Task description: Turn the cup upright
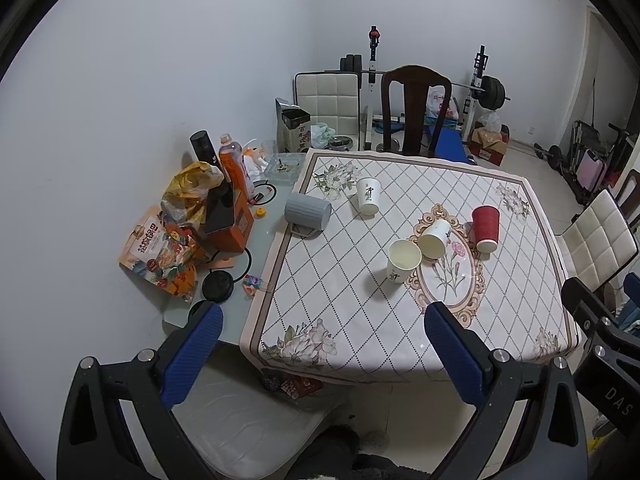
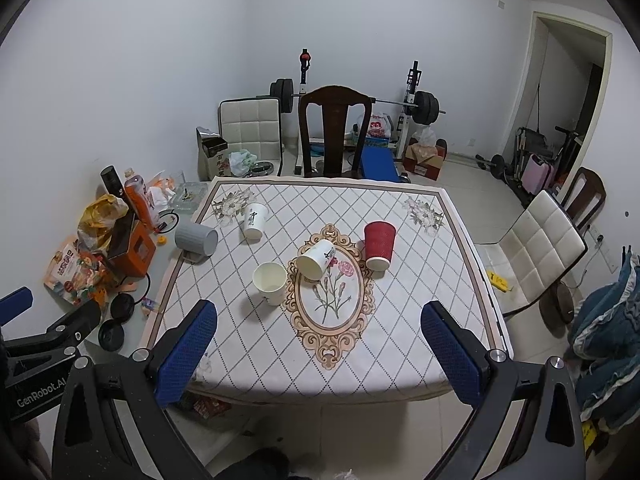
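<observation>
Left gripper (image 1: 324, 332) and right gripper (image 2: 319, 326): spread wide, empty, held short of the table (image 2: 400, 368). Beyond: upright white cup (image 2: 270, 283); tipped white cup (image 2: 316, 260) lying on tablecloth medallion; red cup (image 2: 379, 245) inverted.

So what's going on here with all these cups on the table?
A person holds a two-finger gripper in each hand, the left gripper and the right gripper, both open and empty, short of the quilted table cover. The job is setting cups upright. A white paper cup on its side lies mid-table. One white paper cup with its mouth up stands beside it; a red ribbed cup stands nearby.
</observation>
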Action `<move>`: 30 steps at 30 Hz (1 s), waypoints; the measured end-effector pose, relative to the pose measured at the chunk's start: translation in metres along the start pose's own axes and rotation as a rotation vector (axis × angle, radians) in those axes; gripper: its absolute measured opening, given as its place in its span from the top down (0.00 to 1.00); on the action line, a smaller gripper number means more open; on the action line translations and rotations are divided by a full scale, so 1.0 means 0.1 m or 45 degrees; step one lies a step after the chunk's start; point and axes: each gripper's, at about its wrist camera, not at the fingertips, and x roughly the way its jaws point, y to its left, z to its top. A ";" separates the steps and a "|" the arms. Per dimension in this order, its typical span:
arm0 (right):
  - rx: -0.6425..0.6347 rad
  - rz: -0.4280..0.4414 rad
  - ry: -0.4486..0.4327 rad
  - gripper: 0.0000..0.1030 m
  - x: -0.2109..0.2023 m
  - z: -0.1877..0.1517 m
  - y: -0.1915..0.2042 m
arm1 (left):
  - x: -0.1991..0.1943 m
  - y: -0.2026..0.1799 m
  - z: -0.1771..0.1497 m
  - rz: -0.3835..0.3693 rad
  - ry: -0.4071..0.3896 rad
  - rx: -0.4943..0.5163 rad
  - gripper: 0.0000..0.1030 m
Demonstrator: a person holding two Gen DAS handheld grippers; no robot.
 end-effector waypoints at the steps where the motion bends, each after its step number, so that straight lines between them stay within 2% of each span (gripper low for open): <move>1: 0.001 0.003 -0.001 0.00 -0.01 -0.01 0.00 | 0.00 0.00 -0.01 0.006 -0.001 -0.003 0.00; 30: 0.007 0.035 0.045 0.00 0.00 -0.14 0.08 | -0.03 0.07 -0.11 0.036 0.010 -0.033 0.00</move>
